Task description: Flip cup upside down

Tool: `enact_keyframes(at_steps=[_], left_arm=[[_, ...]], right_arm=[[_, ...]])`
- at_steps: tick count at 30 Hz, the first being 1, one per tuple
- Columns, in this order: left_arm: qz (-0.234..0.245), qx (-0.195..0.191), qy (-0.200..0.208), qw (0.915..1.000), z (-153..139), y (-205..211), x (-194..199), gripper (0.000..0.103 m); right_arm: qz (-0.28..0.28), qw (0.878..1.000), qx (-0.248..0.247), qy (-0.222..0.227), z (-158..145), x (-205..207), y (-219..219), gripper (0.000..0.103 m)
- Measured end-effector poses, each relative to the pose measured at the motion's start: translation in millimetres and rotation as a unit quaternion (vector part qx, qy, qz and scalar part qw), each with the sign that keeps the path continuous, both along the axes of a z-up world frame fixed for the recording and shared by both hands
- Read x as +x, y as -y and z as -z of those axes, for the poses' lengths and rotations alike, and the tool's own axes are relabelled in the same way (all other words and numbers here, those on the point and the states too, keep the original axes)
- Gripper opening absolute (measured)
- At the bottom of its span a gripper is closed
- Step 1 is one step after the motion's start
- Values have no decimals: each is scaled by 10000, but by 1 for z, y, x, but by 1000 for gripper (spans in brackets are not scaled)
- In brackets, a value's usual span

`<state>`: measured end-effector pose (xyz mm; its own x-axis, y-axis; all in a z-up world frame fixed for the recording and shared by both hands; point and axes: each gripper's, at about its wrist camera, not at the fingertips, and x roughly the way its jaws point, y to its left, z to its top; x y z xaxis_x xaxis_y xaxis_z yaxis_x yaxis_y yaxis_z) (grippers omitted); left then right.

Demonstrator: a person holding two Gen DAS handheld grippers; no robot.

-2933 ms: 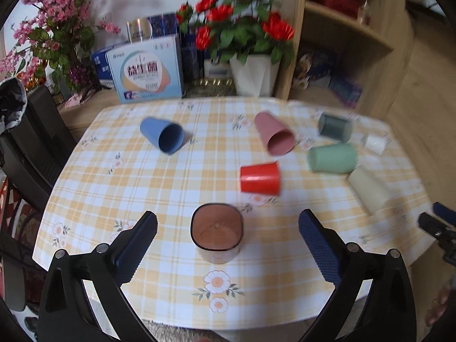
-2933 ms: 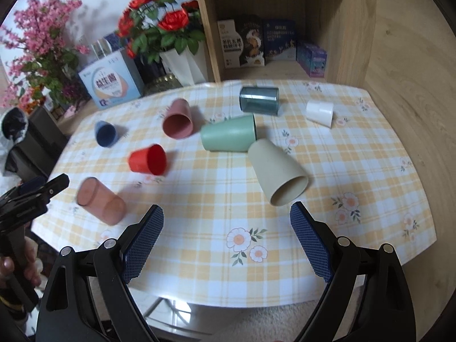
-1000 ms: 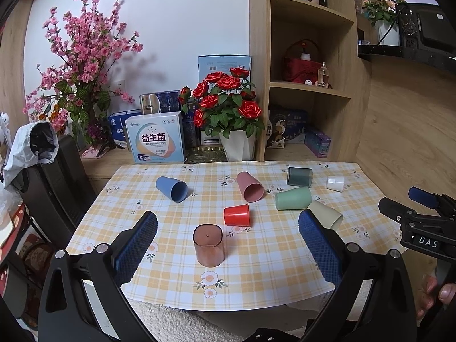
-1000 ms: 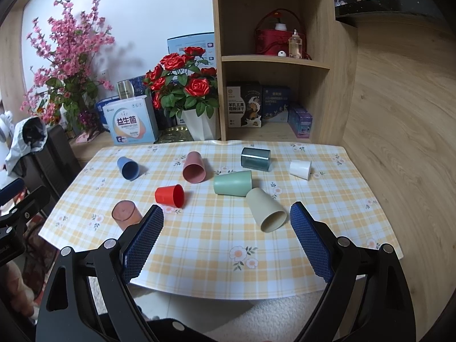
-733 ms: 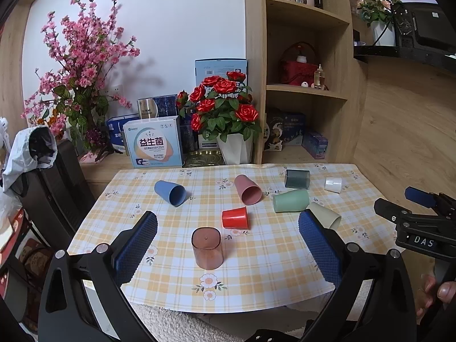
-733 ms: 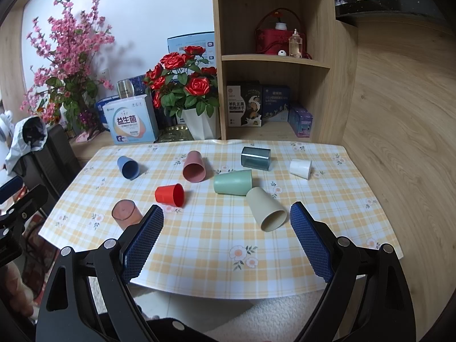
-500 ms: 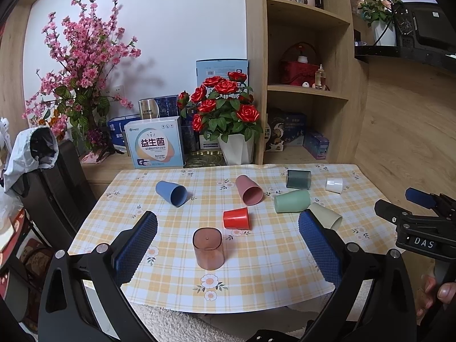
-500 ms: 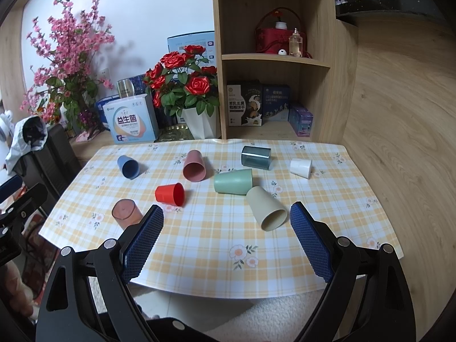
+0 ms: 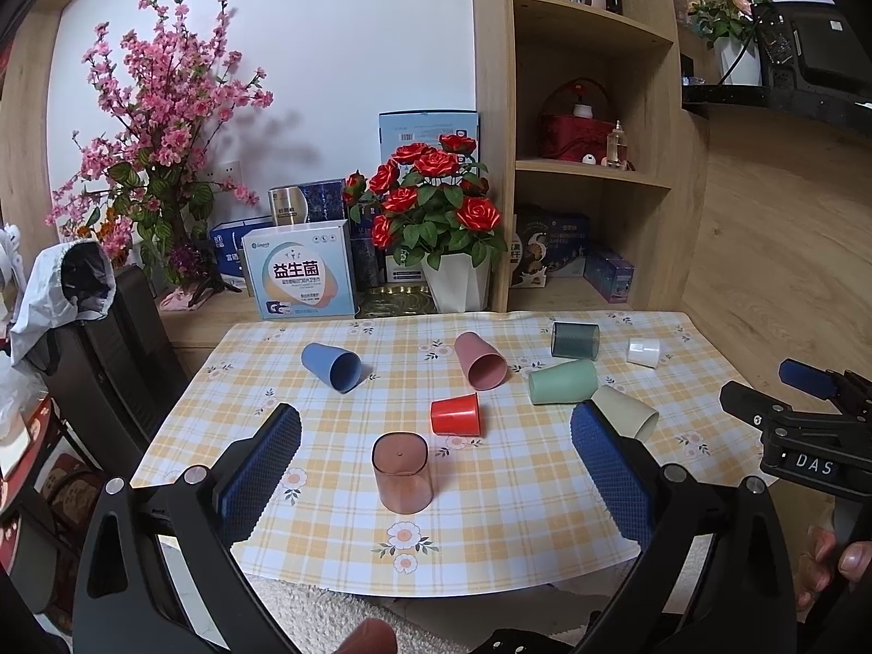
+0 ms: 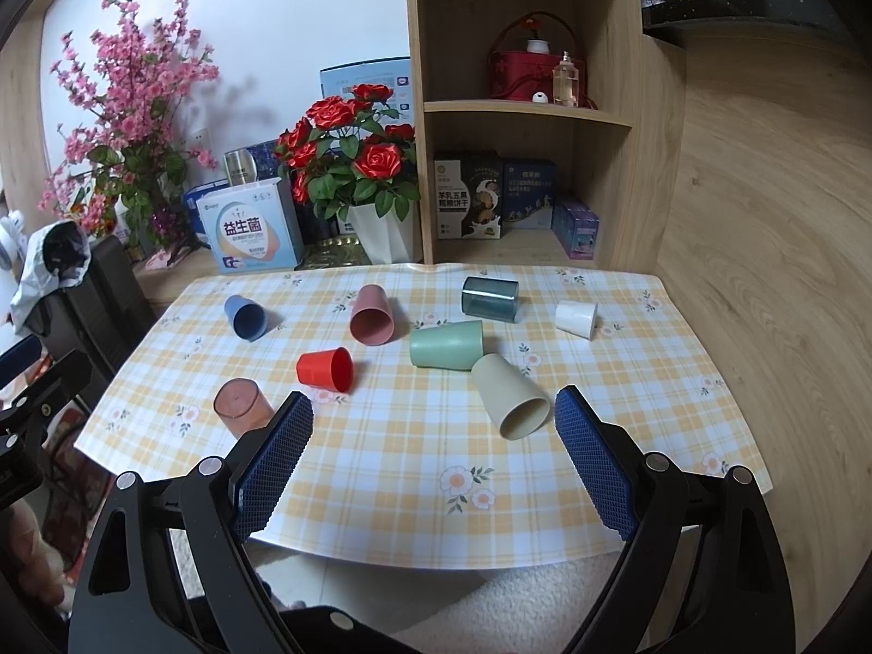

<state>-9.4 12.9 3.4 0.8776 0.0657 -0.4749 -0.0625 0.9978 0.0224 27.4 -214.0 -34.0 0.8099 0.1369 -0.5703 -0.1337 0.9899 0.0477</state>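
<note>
A translucent brown cup stands upside down near the table's front edge; it also shows in the right wrist view. Several other cups lie on their sides: red, blue, pink, green, beige, dark teal and small white. My left gripper is open and empty, held back from the table in front of the brown cup. My right gripper is open and empty, held back off the front edge, nearest the beige cup.
The table has a yellow checked cloth. Boxes, a rose pot and pink blossoms stand behind it. A wooden shelf unit rises at the back right. A black chair stands at the left.
Both grippers have drawn back and up from the table since 2.9 s ago; the brown cup stands upside down. Over the last second the views barely shift.
</note>
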Motion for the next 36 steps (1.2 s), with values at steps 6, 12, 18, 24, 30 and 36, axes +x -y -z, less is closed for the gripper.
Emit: enact_keyframes(at_steps=[6,12,18,24,30,36], left_arm=[[-3,7,12,10000,0,-2,0,97],[-3,5,11,10000,0,-2,0,97],[-2,-2,12,10000,0,-2,0,97],[2,4,26,10000,0,-2,0,97],[7,7,19,10000,-1,-2,0,97],[0,3,26,10000,-1,-2,0,97]], right_arm=[[5,10000,-5,-18,3,-2,0,87],[5,10000,-5,-20,4,-2,0,87],[2,10000,-9,-9,3,-2,1,87],[5,10000,-8,0,5,1,2,87],[7,10000,-8,2,3,1,3,87],[4,10000,-10,3,2,2,2,87]])
